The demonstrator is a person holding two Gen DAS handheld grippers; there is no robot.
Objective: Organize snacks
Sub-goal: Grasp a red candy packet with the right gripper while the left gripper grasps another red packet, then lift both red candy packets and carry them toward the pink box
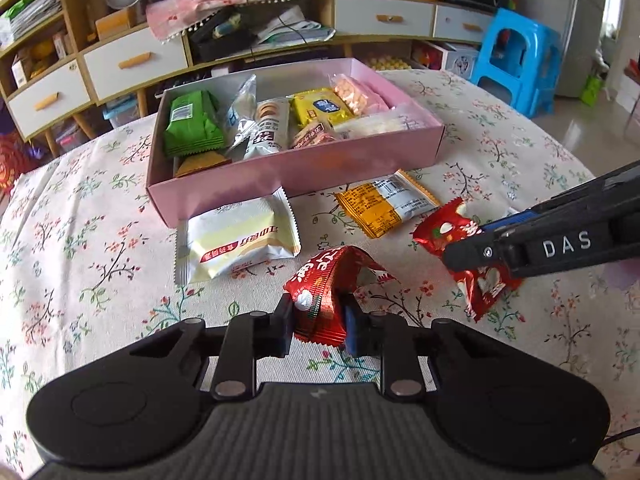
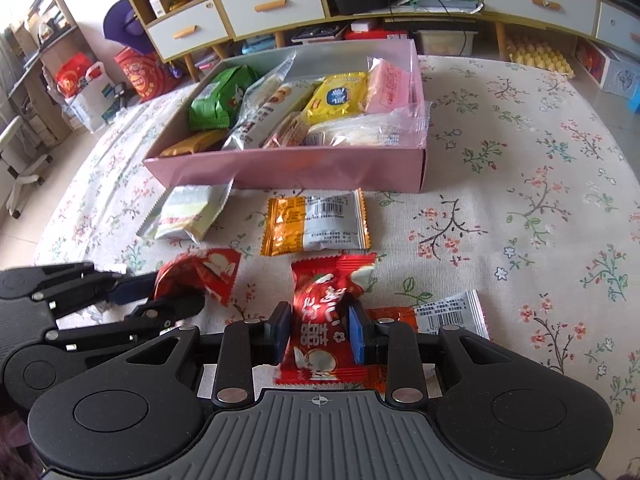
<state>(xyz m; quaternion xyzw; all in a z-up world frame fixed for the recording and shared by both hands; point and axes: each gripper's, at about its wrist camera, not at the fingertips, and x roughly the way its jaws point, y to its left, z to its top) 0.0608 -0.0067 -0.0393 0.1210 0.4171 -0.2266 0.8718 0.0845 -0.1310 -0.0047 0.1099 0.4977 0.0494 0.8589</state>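
Note:
A pink box (image 1: pixel 280 170) (image 2: pixel 280 170) holds several snack packets on the flowered table. My left gripper (image 1: pixel 318 326) is shut on a red snack packet (image 1: pixel 320 292), also in the right wrist view (image 2: pixel 200 276). My right gripper (image 2: pixel 318 336) is shut on another red snack packet (image 2: pixel 324 320), seen at the right of the left wrist view (image 1: pixel 452 232). A white-yellow packet (image 1: pixel 240 244) (image 2: pixel 188 214) and an orange-white packet (image 1: pixel 386 208) (image 2: pixel 316 224) lie in front of the box.
Another orange-white packet (image 2: pixel 448 314) lies beside my right gripper. The flowered tablecloth (image 1: pixel 80 240) covers the table. Behind stand a drawer cabinet (image 1: pixel 132 60) and a blue plastic stool (image 1: pixel 516 60). The left gripper's body (image 2: pixel 80 312) shows at the left of the right wrist view.

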